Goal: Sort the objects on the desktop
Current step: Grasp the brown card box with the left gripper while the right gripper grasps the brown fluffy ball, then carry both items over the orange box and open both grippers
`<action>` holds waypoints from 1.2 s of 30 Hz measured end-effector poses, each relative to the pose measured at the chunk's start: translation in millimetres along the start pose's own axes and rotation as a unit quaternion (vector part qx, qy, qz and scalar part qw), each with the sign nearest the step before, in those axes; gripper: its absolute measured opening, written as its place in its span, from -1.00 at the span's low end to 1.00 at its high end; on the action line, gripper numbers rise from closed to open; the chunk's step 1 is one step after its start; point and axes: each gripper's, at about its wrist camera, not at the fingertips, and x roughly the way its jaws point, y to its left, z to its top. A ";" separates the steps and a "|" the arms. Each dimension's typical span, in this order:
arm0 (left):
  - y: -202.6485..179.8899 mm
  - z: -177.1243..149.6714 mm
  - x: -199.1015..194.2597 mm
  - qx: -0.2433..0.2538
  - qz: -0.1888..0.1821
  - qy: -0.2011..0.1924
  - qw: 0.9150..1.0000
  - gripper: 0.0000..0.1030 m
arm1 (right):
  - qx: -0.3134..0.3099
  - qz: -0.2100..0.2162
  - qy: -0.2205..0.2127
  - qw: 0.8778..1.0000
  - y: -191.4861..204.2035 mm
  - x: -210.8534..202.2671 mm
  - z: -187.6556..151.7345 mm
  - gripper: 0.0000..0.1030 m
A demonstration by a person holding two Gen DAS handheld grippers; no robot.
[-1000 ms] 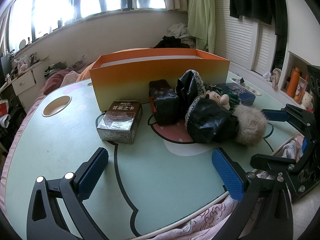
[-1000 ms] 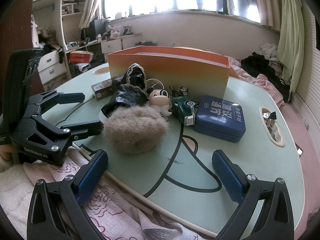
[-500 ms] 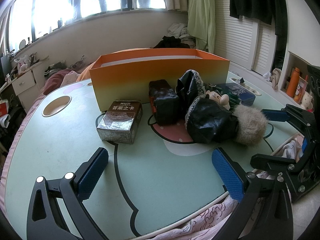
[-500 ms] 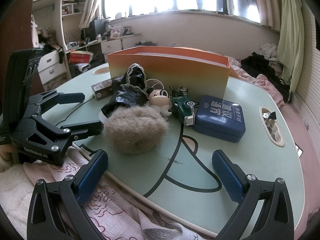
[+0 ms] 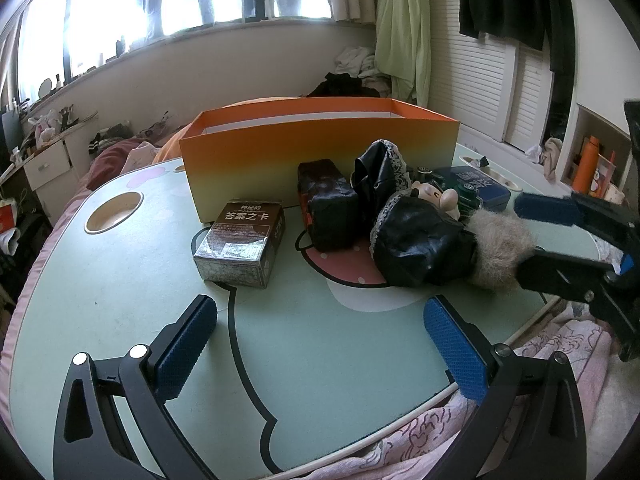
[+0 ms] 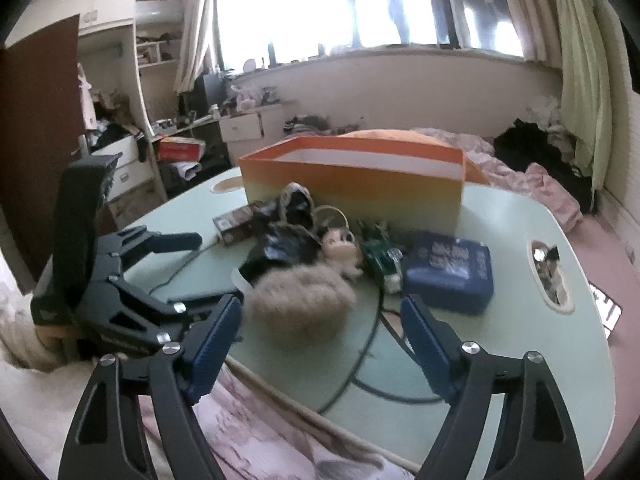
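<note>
An open orange box (image 5: 320, 148) stands at the back of the pale green table (image 5: 120, 280). In front of it lie a brown card box (image 5: 244, 236), a dark pouch (image 5: 328, 204), a black lace-trimmed bag (image 5: 416, 244) with a fur ball (image 5: 500, 252), a small doll (image 5: 436, 198), a green toy car (image 6: 380, 256) and a blue tin (image 6: 450, 270). My left gripper (image 5: 320, 348) is open and empty near the front edge. My right gripper (image 6: 320, 344) is open and empty, just short of the fur ball (image 6: 300, 304).
A round cup hole (image 5: 114, 212) sits at the table's left, another hole (image 6: 550, 276) at the right edge. Pink patterned cloth (image 6: 260, 432) lies along the front edge. Bedding and clothes lie behind the table.
My right gripper has moved forward and tilted toward the fur ball, and its view is now blurred. The left gripper has not moved.
</note>
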 end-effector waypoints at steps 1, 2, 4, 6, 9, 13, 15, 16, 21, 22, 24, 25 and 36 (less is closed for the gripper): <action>0.0 0.0 0.0 0.000 0.000 0.000 1.000 0.99 | -0.003 0.000 0.001 1.000 1.4 2.2 2.2 0.53; 0.1 -0.2 -0.1 0.000 0.000 0.000 1.000 0.99 | -0.006 -0.002 0.005 1.000 3.3 6.4 4.6 0.53; 0.3 0.1 0.0 0.000 -0.001 -0.001 1.000 0.99 | -0.007 -0.002 0.029 1.000 4.3 21.1 8.1 0.48; 0.2 1.6 -2.3 0.000 -0.004 0.001 1.000 0.99 | 0.003 0.012 0.057 0.998 2.1 34.2 6.5 -0.18; 10.6 9.9 -32.1 -0.016 0.000 -0.054 0.998 0.98 | 0.011 0.018 0.052 0.998 -0.5 31.3 3.3 -0.17; 23.0 39.6 -42.9 0.012 0.034 -0.056 0.998 0.70 | 0.028 0.026 0.023 0.999 -6.4 20.3 -0.4 -0.17; 31.6 49.0 -27.1 0.011 0.015 -0.016 1.000 0.56 | 0.038 0.025 0.014 0.999 -9.5 17.2 -1.9 -0.17; 35.3 50.3 -20.9 0.007 0.004 -0.001 1.000 0.56 | 0.042 0.023 0.006 0.999 -11.2 14.3 -2.5 -0.17; 38.8 47.4 14.0 0.016 0.002 0.056 0.998 0.44 | 0.079 0.016 -0.036 0.996 -26.8 -2.0 -5.3 -0.17; 37.6 48.2 21.4 0.018 0.006 0.067 0.998 0.22 | 0.084 0.017 -0.035 0.996 -29.2 -1.6 -5.2 -0.17; 38.5 47.3 27.6 0.011 0.001 0.080 0.997 -0.20 | 0.089 0.019 -0.028 0.995 -30.9 1.1 -4.7 -0.17; 39.0 46.9 28.7 0.002 -0.006 0.077 0.997 -0.19 | 0.089 0.019 -0.026 0.996 -30.3 2.6 -4.2 -0.17; 43.0 65.2 -39.4 -0.002 -0.016 -0.021 1.000 -0.19 | 0.102 -0.001 -0.036 0.994 -41.9 -5.1 5.5 -0.17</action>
